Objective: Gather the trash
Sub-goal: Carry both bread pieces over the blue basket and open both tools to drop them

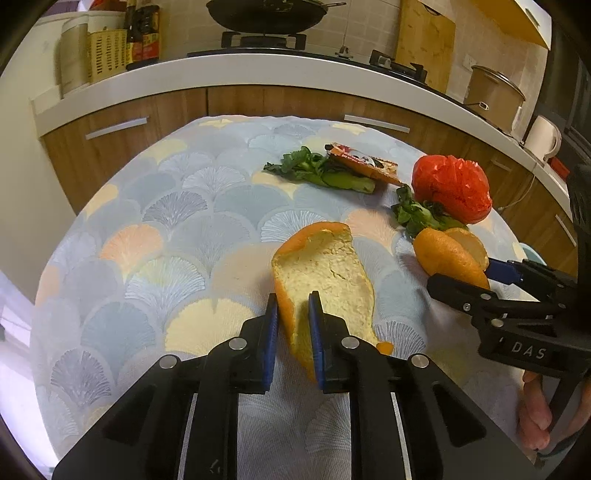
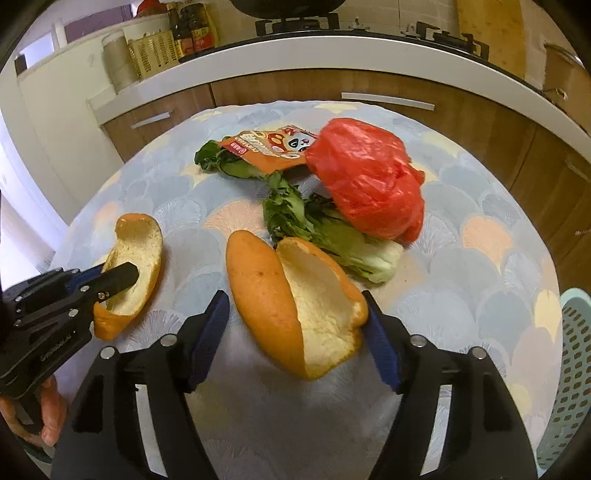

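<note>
Two curved orange peels lie on the table's patterned cloth. In the left wrist view my left gripper is shut on the side wall of the nearer peel, one blue pad on each face. The right wrist view shows that peel with one finger inside its hollow. My right gripper stands open around the second peel. Its right pad touches the peel's edge, and a gap shows at its left pad. Beyond lie a crumpled red plastic bag, an orange snack wrapper and leafy greens.
A pale teal perforated basket stands at the table's right edge. Wooden cabinets and a white counter with a wok, bottles and a pot run behind the table. A person's hand holds the right gripper's handle.
</note>
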`<state>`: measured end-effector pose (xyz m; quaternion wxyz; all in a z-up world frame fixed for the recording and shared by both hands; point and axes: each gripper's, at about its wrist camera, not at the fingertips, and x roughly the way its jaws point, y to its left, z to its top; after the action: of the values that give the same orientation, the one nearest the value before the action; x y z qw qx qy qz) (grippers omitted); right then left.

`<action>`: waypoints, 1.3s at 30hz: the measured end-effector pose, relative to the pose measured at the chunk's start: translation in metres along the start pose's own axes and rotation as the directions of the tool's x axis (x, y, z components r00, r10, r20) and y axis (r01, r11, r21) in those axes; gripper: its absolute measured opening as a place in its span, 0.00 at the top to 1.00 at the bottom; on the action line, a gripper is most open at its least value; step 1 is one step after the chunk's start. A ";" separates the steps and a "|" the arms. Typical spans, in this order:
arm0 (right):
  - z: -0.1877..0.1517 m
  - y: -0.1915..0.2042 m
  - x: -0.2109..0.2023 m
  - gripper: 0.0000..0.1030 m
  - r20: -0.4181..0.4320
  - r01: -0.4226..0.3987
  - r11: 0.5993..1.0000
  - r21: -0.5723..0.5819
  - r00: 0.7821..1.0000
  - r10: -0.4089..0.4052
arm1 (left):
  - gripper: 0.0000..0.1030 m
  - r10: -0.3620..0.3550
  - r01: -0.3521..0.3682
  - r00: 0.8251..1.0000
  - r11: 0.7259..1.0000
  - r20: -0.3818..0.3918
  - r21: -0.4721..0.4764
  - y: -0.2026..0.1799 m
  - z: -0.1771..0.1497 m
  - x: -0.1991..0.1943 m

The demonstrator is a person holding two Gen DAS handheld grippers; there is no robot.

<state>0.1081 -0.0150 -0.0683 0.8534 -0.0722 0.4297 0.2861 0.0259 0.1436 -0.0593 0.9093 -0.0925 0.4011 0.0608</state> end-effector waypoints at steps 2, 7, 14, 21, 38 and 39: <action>-0.001 0.001 -0.002 0.42 0.006 0.011 1.000 -0.001 1.000 -0.011 | 0.87 0.004 -0.004 1.000 1.000 0.000 0.003 -0.001 0.000 0.000; -0.005 -0.009 -0.019 0.70 0.057 -0.027 0.999 0.045 0.998 0.024 | 0.95 0.016 -0.016 1.000 1.000 0.010 0.000 -0.003 -0.001 -0.004; -0.016 -0.023 -0.055 0.73 0.134 -0.029 0.993 0.110 0.991 0.014 | 0.97 -0.084 0.084 0.995 0.996 0.055 0.005 -0.023 -0.001 -0.027; -0.023 -0.053 -0.098 0.73 0.206 -0.001 0.986 0.168 0.978 -0.034 | 0.97 -0.207 0.201 0.972 0.978 0.111 0.061 -0.071 0.011 -0.056; -0.074 -0.177 -0.167 0.73 0.244 0.151 0.919 0.365 0.937 -0.251 | 0.97 -0.421 0.412 0.907 0.899 0.034 0.150 -0.214 0.038 -0.029; -0.078 -0.185 -0.170 0.73 0.245 0.154 0.911 0.382 0.934 -0.260 | 0.97 -0.424 0.415 0.905 0.896 0.027 0.157 -0.222 0.038 -0.025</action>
<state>0.0768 -0.2694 -0.0080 0.9315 0.0810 0.3344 0.1178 0.0771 -0.0656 0.0111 0.9170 -0.1071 0.3475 -0.1636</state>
